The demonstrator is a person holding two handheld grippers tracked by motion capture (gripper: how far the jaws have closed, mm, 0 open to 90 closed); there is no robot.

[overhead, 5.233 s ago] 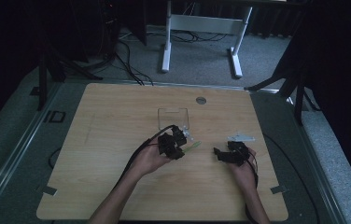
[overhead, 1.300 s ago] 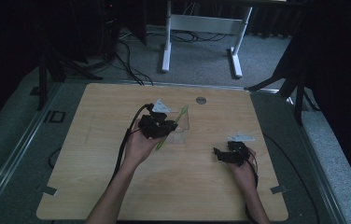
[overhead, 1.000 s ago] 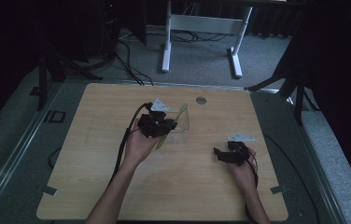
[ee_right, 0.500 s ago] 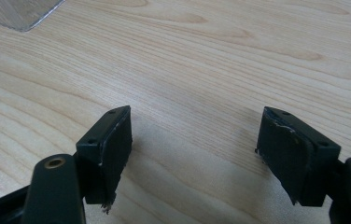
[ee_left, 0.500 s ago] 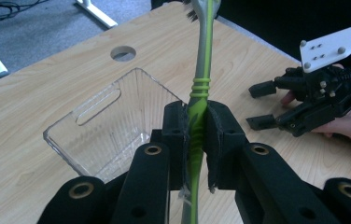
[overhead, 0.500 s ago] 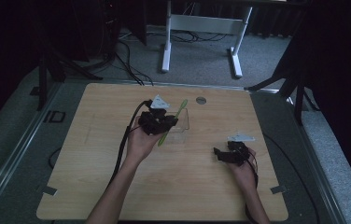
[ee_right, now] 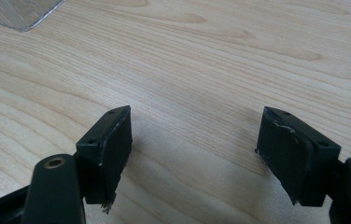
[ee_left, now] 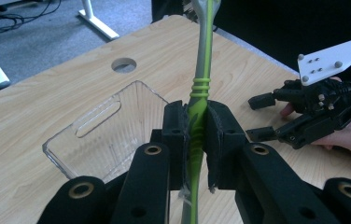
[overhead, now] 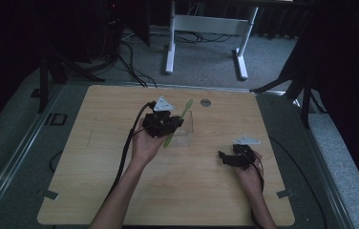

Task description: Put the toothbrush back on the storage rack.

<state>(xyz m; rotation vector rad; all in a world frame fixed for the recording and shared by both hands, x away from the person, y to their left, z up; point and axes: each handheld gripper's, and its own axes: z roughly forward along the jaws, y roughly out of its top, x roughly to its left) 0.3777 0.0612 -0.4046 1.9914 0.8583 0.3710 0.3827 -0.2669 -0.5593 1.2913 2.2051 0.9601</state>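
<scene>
Clearly mid-transfer: the left tongs (ee_left: 197,140) clamp a green toothbrush (ee_left: 200,79) by its handle, held tilted above the near edge of a clear plastic box (ee_left: 103,126). Next, it likely needs lowering into the box before release. The right tongs (ee_right: 192,154) rest wide apart on the wooden surface (ee_right: 220,60), holding nothing.

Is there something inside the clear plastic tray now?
The clear plastic tray looks empty: its ribbed bottom shows through. The left claw holds a green toothbrush above its near edge, not inside. The claw covers the tray's nearest corner, so that part cannot be checked.
</scene>
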